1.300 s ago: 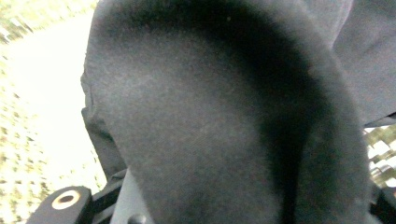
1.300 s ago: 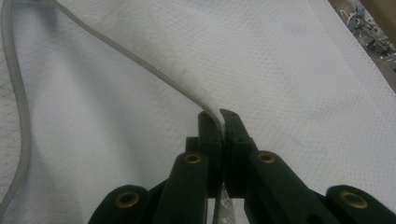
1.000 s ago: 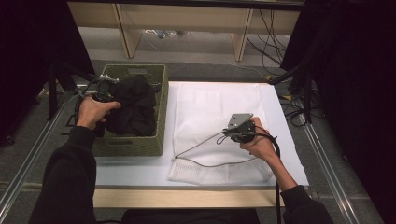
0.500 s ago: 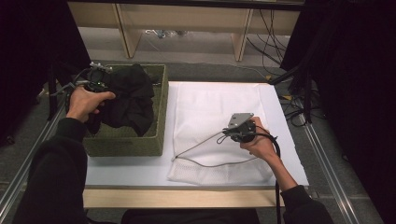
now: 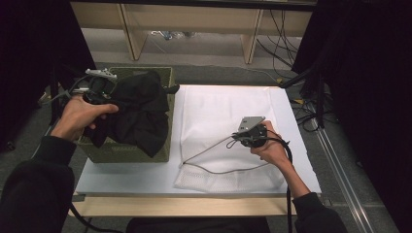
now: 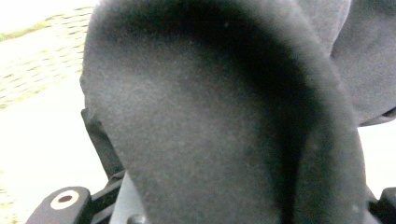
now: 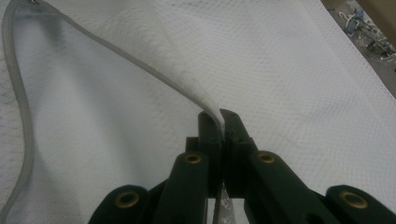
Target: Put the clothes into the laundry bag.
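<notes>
Garment [image 5: 136, 111] lifted above bin [image 5: 165, 145] | L hand-held gripper [image 5: 99, 87] clamps it | R [image 5: 243, 138] pinches mesh bag [image 5: 218, 111] hem

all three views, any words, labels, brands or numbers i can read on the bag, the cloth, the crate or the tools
None can be read.
White mesh bag: plain mesh and a grey edge, no label.
Black cloth: no tag or print.
Green crate: no marking.
Left tool and right tool: no lettering.

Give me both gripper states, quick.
Left gripper: shut on black cloth, lifted over the bin.
Right gripper: shut on mesh bag edge.
</notes>
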### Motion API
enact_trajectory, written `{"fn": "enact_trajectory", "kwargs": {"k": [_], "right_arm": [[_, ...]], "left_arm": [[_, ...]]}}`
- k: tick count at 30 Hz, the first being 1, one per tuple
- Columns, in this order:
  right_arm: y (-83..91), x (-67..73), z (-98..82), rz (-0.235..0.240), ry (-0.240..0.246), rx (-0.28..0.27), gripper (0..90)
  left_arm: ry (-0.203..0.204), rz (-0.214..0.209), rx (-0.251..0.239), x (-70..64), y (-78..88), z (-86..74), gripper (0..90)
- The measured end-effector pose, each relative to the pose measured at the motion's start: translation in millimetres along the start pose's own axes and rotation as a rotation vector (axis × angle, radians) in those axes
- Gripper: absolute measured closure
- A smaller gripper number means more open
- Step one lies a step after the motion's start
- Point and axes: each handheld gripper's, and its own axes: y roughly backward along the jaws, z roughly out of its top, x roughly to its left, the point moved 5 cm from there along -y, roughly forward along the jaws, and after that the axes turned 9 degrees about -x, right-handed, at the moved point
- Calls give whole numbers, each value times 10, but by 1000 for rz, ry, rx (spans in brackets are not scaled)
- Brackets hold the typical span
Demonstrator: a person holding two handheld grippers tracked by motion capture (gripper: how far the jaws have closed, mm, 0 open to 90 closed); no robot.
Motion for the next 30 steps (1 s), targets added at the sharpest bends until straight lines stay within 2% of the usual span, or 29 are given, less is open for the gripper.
{"fn": "enact_trajectory", "kwargs": {"k": [1,2,3,4,5,6,7,9,11,13,14,15,16,17,19,20,21,22,23,24,27,28,30], "right_arm": [[2,-1,0,1,1,0,886],[2,-1,0,1,1,0,886],[12,-3,-2,-5,-18,0,887],[14,-1,-2,-3,-26,0,887],[9,-34,4,-2,9,-5,887],[10,-19,7,1,-13,-8,887],[12,-23,11,1,-10,-11,887],[21,-17,10,-4,-35,-10,887],[26,-41,7,1,-25,-3,887],[24,-43,11,-3,-39,-17,887],[34,-48,10,2,-41,-12,888],[32,-60,15,-5,-32,-22,888],[35,-62,17,-3,-36,-26,888],[40,-65,18,-7,-46,-27,888],[50,-69,22,0,-47,-24,888],[50,-69,22,0,-47,-24,888],[43,-68,27,-9,-52,-31,888],[40,-69,30,-9,-52,-31,888],[39,-70,34,-10,-56,-34,888],[40,-70,37,-10,-59,-35,888],[57,-74,45,-5,-62,-29,888],[58,-76,54,0,-57,-33,888],[55,-78,66,-4,-55,-40,888]], "left_arm": [[-16,-15,2,-66,28,1,616],[-16,-15,2,-66,28,1,616],[-23,-35,-5,-189,59,0,616],[-23,-35,-5,-189,59,0,616],[-25,-71,-4,-306,74,-14,616],[-25,-71,-4,-306,74,-14,616],[-30,-107,-6,-435,77,-30,616],[-39,-138,-6,-548,71,-49,615],[-55,-160,-6,-640,58,-76,615],[-45,-204,-4,-757,42,-115,615],[-45,-204,-4,-757,42,-115,615],[-22,-246,-7,-854,26,-162,614],[-41,-226,-11,-868,16,-178,615],[-16,-275,-3,-956,6,-210,615],[-25,-284,5,-1038,-15,-252,614],[-25,-284,5,-1038,-15,-252,614],[-15,-304,4,-1127,-48,-297,614],[-11,-325,14,-1171,-68,-329,614],[-11,-325,14,-1171,-68,-329,612],[0,-370,49,-1260,-111,-411,611],[5,-397,67,-1349,-187,-496,611],[-13,-410,89,-1412,-284,-576,611],[-4,-427,107,-1479,-390,-638,611]]}}
